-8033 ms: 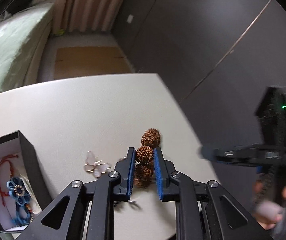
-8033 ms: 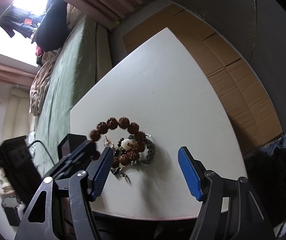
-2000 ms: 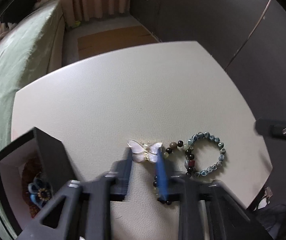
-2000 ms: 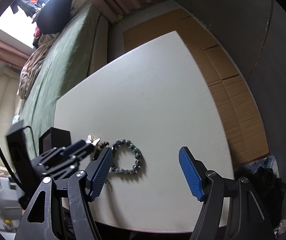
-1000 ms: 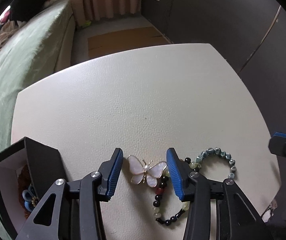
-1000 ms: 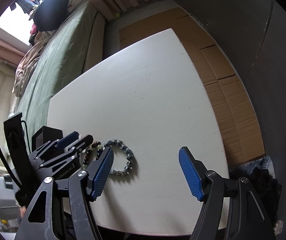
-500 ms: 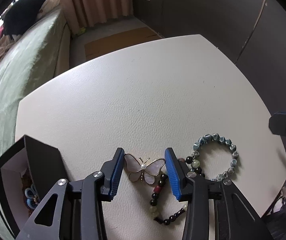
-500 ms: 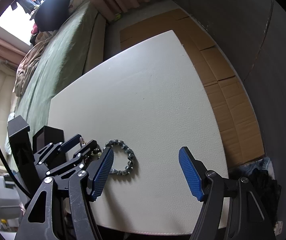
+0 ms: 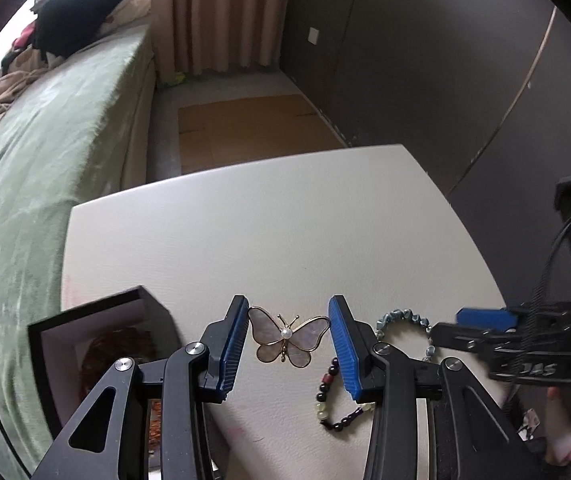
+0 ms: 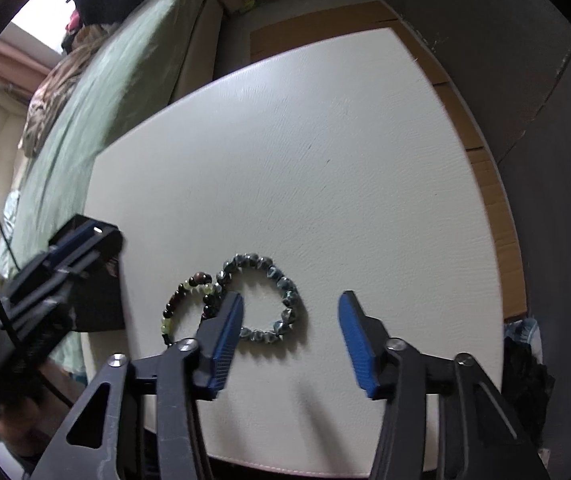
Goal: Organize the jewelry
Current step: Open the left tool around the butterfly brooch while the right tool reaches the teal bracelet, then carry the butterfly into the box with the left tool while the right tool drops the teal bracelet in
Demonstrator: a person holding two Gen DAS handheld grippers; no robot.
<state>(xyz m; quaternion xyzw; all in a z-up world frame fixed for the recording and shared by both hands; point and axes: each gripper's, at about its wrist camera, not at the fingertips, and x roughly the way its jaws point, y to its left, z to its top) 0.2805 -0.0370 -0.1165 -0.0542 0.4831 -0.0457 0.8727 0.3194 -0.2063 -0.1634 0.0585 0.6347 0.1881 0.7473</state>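
A pearly butterfly brooch (image 9: pixel 286 342) sits wing tip to wing tip between the blue pads of my left gripper (image 9: pixel 287 320), which is shut on it and holds it above the white table (image 9: pixel 245 220). On the table lie a blue-grey bead bracelet (image 10: pixel 281 292) and a mixed dark-and-green bead bracelet (image 10: pixel 181 300), touching each other. My right gripper (image 10: pixel 289 320) hangs over the blue-grey bracelet, its jaws closing. The left pad is at the ring's near left side, and the right pad is well clear of the ring. An open black box (image 9: pixel 85 340) stands at the left with brown beads inside.
The green bed (image 9: pixel 45 140) runs along the table's left side. Cardboard (image 9: pixel 245 128) covers the floor beyond the far edge, with dark walls to the right. A hand (image 9: pixel 565 440) shows under the right gripper (image 9: pixel 485 322). The bracelets lie near the table's front edge.
The left gripper has risen and tilted with the butterfly brooch still between its pads. The right gripper's jaws have narrowed, and it has come closer over the blue-grey bracelet.
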